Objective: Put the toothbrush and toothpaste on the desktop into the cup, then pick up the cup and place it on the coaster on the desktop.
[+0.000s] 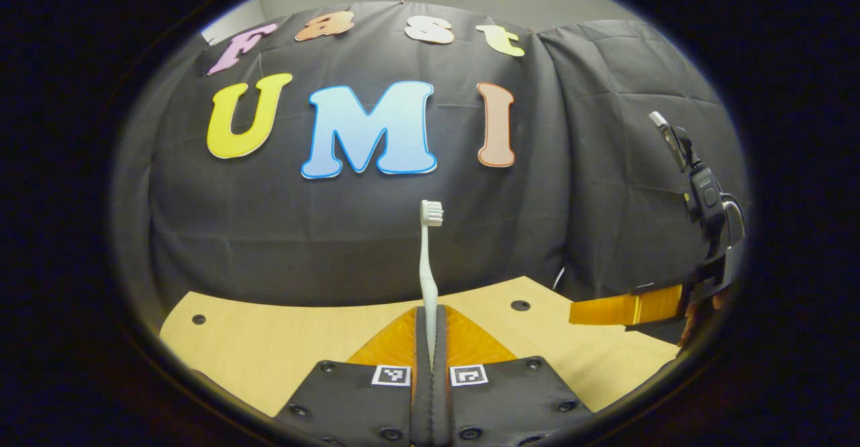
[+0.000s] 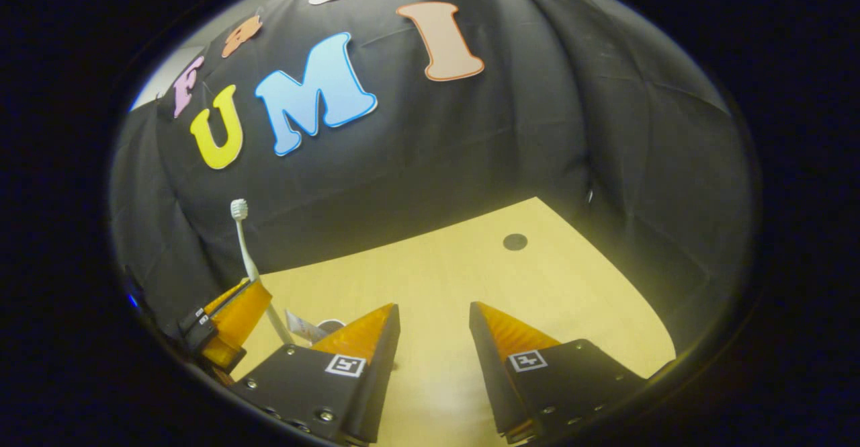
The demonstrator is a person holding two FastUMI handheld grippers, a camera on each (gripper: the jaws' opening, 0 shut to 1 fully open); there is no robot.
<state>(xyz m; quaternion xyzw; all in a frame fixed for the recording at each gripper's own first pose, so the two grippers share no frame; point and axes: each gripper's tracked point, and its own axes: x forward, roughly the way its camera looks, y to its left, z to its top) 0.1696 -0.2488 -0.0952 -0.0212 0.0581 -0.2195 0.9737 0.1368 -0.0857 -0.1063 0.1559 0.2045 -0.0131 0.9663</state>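
A pale toothbrush (image 1: 427, 269) stands upright with its bristle head up, its handle clamped between the fingers of my left gripper (image 1: 431, 316), which is shut on it above the wooden desktop (image 1: 269, 346). In the right gripper view the same toothbrush (image 2: 243, 242) rises from the left gripper (image 2: 236, 312) at the lower left. My right gripper (image 2: 433, 316) stands open over the desktop (image 2: 470, 265) with nothing between its fingers. A small white thing (image 2: 300, 327) and a rounded rim (image 2: 330, 324) peek out behind its left finger; I cannot tell what they are.
The right gripper (image 1: 625, 309) and the hand holding it reach in from the right edge of the left gripper view. The black cloth wall closes the table's far side. Dark round holes (image 2: 514, 241) dot the desktop.
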